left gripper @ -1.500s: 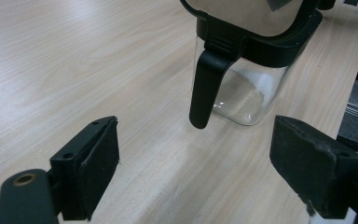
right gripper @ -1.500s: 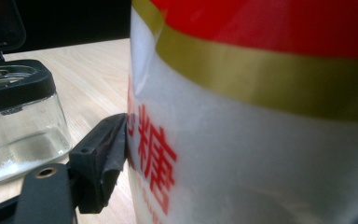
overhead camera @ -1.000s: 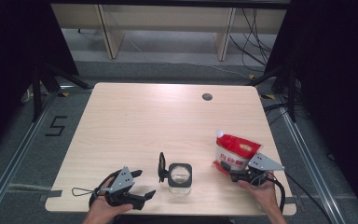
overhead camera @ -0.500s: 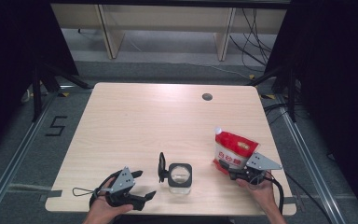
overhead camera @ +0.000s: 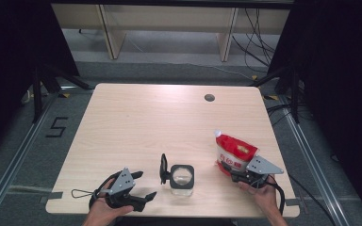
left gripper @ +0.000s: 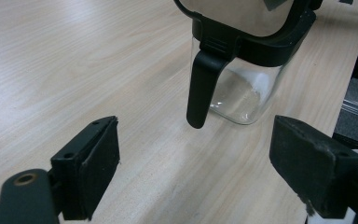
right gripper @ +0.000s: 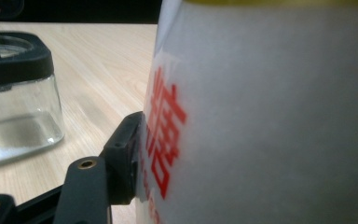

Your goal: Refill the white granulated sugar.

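A red and white pouch (overhead camera: 235, 150) stands at the table's right front, and it looms close in the right gripper view (right gripper: 270, 116). My right gripper (overhead camera: 229, 172) has it between its jaws. The jaws have just been closing, and one pad (right gripper: 131, 156) presses on the pouch's side; the other is hidden behind it. A square glass jar (overhead camera: 182, 179) with a black rim stands at the front middle, its hinged lid (overhead camera: 163, 168) flipped up. My left gripper (overhead camera: 145, 184) lies just left of the jar, open and holding nothing, pointing at the jar (left gripper: 242, 88) and its black latch (left gripper: 200, 88).
The wooden table (overhead camera: 136, 127) has a round cable hole (overhead camera: 209, 98) at the back right. Dark curtains and stand legs flank it, and the floor drops off past the right edge beside the jar (right gripper: 14, 102).
The right gripper has edged slightly in on the pouch's lower end. The left gripper and the jar have not moved.
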### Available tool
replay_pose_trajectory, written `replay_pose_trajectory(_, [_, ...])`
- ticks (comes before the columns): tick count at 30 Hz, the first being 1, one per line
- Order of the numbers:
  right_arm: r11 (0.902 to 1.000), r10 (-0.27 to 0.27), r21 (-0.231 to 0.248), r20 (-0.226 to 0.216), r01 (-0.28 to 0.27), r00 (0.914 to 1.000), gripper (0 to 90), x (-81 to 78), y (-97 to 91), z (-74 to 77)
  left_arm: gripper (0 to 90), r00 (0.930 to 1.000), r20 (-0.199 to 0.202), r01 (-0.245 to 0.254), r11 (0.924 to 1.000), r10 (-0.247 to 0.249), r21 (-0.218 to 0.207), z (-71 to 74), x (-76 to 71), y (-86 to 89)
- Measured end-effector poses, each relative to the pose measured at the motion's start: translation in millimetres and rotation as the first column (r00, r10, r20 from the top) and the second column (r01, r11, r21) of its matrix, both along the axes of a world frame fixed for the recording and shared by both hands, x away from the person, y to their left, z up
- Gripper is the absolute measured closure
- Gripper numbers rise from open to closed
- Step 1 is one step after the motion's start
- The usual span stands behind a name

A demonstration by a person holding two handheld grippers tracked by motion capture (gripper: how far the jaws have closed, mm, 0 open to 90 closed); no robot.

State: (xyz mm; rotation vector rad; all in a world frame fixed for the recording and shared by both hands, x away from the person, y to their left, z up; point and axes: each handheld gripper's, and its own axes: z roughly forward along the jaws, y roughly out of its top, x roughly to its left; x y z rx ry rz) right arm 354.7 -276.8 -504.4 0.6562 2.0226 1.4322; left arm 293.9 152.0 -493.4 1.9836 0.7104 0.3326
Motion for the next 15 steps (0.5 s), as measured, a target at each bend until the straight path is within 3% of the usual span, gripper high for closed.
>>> replay_pose_trajectory(1, [0.9992,-0.006,-0.039,0.026,0.007,0.9996,40.7,-1.6,0.0,2.2,15.8,0.9996,0.024,0.015,0.9998,-0.015,0.01,0.2,1.4,0.9])
replay_pose_trajectory(3, [0.9985,-0.006,-0.054,0.022,0.008,0.9997,40.8,-4.0,2.1,2.7,15.8,1.0,0.001,-0.002,1.0,0.002,-0.006,-0.6,-0.4,-0.2])
replay_pose_trajectory(4, [0.9949,-0.015,-0.099,0.052,0.02,0.9986,40.9,-5.9,3.5,4.1,15.8,1.0,0.006,-0.002,1.0,0.002,-0.008,-0.8,-0.3,-0.3])
replay_pose_trajectory(6, [0.9817,-0.002,-0.189,0.103,0.021,0.9947,41.2,-11.1,5.6,7.2,15.8,1.0,0.006,-0.002,1.0,0.002,-0.007,-0.5,-0.1,-0.2])
replay_pose_trajectory(7, [0.9817,-0.002,-0.189,0.103,0.021,0.9947,41.2,-11.1,5.6,7.2,15.8,1.0,0.004,-0.001,1.0,0.001,-0.006,-0.4,-0.1,-0.1])
replay_pose_trajectory(8, [0.9707,0.004,-0.239,0.118,0.024,0.993,41.3,-15.4,7.3,9.2,15.8,1.0,0.006,-0.002,1.0,0.002,-0.007,-0.6,-0.2,-0.2])
replay_pose_trajectory(9, [0.9658,0.014,-0.258,0.142,0.024,0.9897,41.4,-16.2,7.8,10.2,15.8,1.0,0.01,0.001,1.0,-0.001,-0.001,-0.4,0.1,0.3])
replay_pose_trajectory(13, [0.9578,0.009,-0.285,0.146,0.034,0.9892,41.5,-21.6,10.6,13.1,15.8,0.9997,0.023,0.0,1.0,0.0,0.003,0.0,0.6,1.2])
replay_pose_trajectory(14, [0.9517,0.007,-0.303,0.185,0.051,0.9828,41.6,-24.6,12.2,16.7,15.8,0.9997,0.023,0.0,1.0,0.0,0.002,0.1,0.5,1.5])
replay_pose_trajectory(15, [0.9517,0.007,-0.303,0.185,0.051,0.9828,41.6,-24.6,12.2,16.7,15.8,0.9996,0.027,0.003,1.0,-0.003,0.0,0.0,0.9,1.7])
